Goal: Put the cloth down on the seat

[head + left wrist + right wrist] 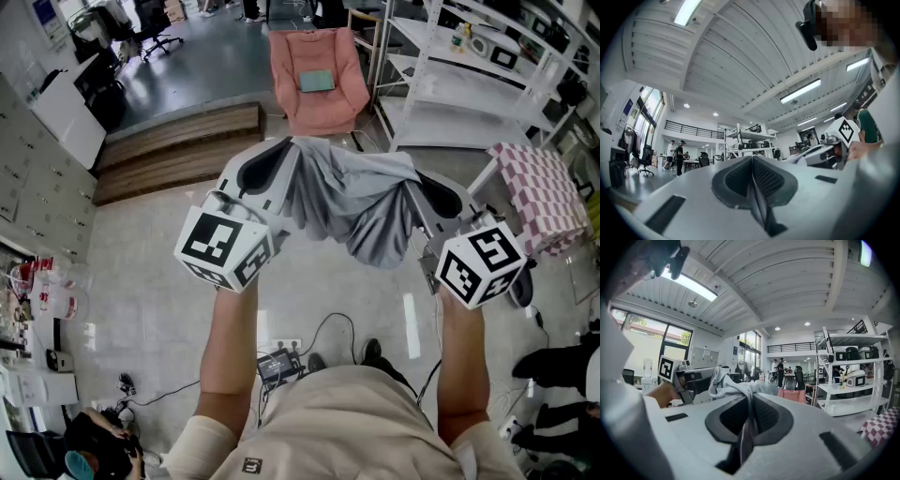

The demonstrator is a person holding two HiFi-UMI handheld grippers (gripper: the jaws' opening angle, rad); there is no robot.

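Above the grey floor [159, 281], before the pink seat [314, 80], the cloth [352, 202] stretches left to right, sagging between left claw [289, 145] and right claw [419, 175], both closed on it.

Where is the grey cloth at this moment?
Head view: the grey cloth hangs mid-frame between the left gripper and the right gripper, short of the pink seat.

Your soft fabric cloth [352, 202] is plain pale grey, the padded armchair [314, 103] salmon pink with a teal square pad [317, 82] on it, the draped fabric cover [539, 192] pink-and-white checked, and your left gripper [752, 161] and right gripper [751, 400] light grey with black-and-white square markers.
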